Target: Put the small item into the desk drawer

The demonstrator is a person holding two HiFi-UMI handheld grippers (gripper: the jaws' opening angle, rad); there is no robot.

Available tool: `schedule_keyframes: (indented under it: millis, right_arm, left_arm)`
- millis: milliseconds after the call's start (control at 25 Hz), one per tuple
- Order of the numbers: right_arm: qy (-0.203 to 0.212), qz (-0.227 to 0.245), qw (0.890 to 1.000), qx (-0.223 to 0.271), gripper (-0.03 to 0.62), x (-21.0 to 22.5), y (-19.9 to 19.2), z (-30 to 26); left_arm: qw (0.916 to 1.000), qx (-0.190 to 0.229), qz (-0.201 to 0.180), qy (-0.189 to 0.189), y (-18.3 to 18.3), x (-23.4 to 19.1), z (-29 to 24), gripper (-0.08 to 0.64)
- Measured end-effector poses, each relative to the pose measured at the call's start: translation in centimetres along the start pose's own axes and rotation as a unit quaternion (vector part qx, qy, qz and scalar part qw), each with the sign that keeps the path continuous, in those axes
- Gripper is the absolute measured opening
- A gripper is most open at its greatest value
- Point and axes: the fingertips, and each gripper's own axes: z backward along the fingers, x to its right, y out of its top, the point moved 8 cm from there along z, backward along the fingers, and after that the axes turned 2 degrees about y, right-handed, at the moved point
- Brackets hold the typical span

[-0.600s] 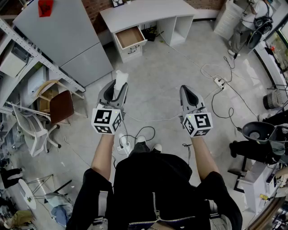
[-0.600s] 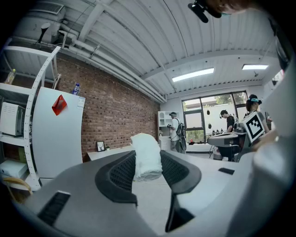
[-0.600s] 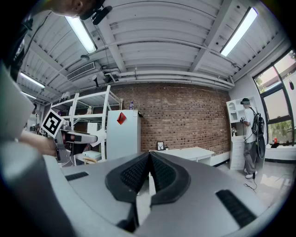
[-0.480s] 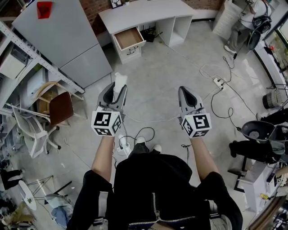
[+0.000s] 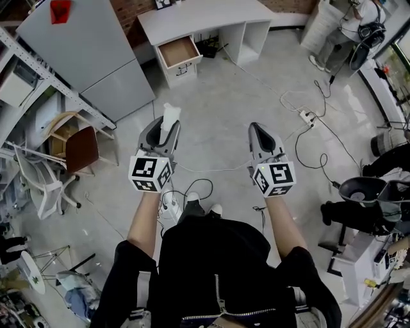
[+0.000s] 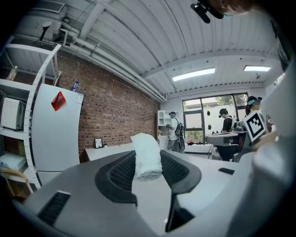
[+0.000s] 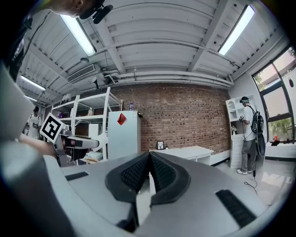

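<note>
A small rolled white cloth (image 5: 170, 115) (image 6: 145, 156) sticks out between the jaws of my left gripper (image 5: 165, 128) (image 6: 147, 162), which is shut on it. My right gripper (image 5: 259, 136) (image 7: 149, 170) is held level beside it, shut with nothing between its pads. Far ahead stands the white desk (image 5: 205, 16) (image 7: 187, 152) against the brick wall. Its left drawer (image 5: 177, 52) is pulled out and shows a bare wooden bottom. Both grippers are several steps short of the desk.
A grey cabinet (image 5: 77, 45) stands left of the desk. Metal shelving (image 5: 38, 83) and chairs (image 5: 77, 150) crowd the left side. Cables and a power strip (image 5: 306, 117) lie on the floor to the right. People stand at the far right (image 5: 346, 32).
The whole view has shifted: desk and drawer sit slightly higher and further left in the head view. Both grippers hold their grip and spacing.
</note>
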Motion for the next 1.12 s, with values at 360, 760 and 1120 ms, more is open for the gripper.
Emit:
schedule_keyframes:
  millis: [360,760,1120]
  right_arm:
    - [0.013,-0.009,1.0,-0.002,0.005,2.1,-0.7,1.1]
    - [0.029,0.002,1.0,0.0,0.005,4.4,-0.8,-1.9]
    - [0.032,-0.012,0.999,-0.013,0.005,8.2,-1.2,-9.8]
  left_arm:
    - [1.0,-0.004,-0.004,-0.002,0.0,2.8,-0.9,0.169]
    - [0.9999,0.0,-0.009,-0.004,0.1,2.8,-5.1,0.169]
    - [0.9999,-0.005,-0.01,-0.013,0.3,-1.0,-12.6,0.169]
